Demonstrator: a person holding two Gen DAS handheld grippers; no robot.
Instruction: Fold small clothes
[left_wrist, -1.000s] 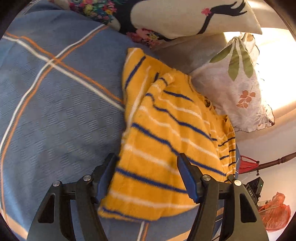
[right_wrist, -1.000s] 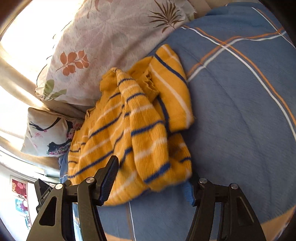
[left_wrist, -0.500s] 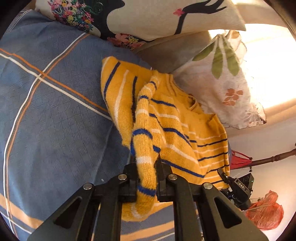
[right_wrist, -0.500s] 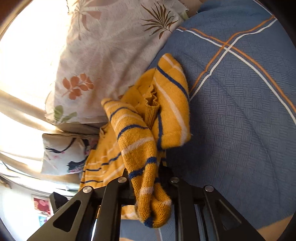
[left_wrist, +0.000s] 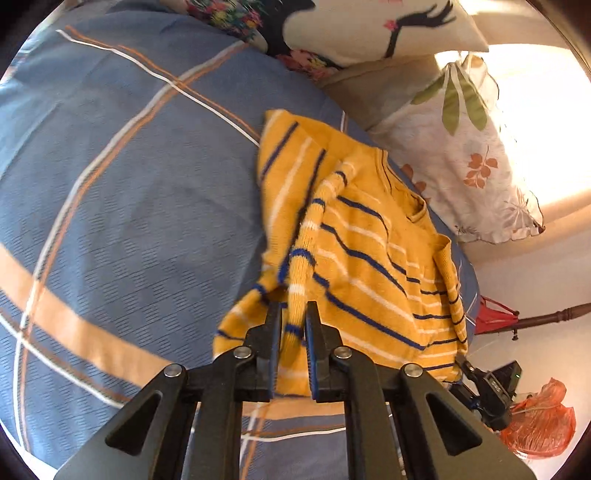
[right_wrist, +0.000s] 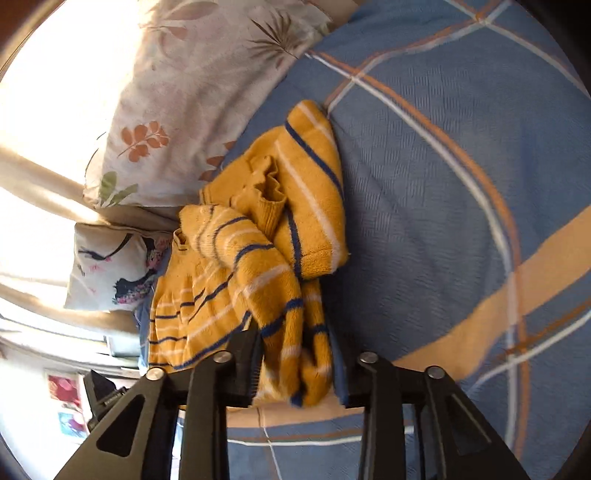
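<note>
A yellow knit sweater (left_wrist: 369, 258) with blue and white stripes lies crumpled on the blue plaid bedspread (left_wrist: 129, 203), close to the pillows. My left gripper (left_wrist: 293, 321) pinches a raised fold of its near edge; the jaws are just starting to open, but the pads still press on the fabric. In the right wrist view the sweater (right_wrist: 258, 280) bunches up in front of my right gripper (right_wrist: 295, 336). Its jaws are opening, and a thick roll of fabric sits loosely between them.
A white pillow with leaf prints (left_wrist: 461, 166) and a cushion with a dark figure print (left_wrist: 369, 29) border the sweater's far side. The bedspread (right_wrist: 443, 221) stretches wide on the other side. A red plastic bag (left_wrist: 543, 417) lies on the floor beyond the bed edge.
Both grippers went from open around the sweater's edge to shut on it and pulled it up and along the bed. The right jaws have since parted again.
</note>
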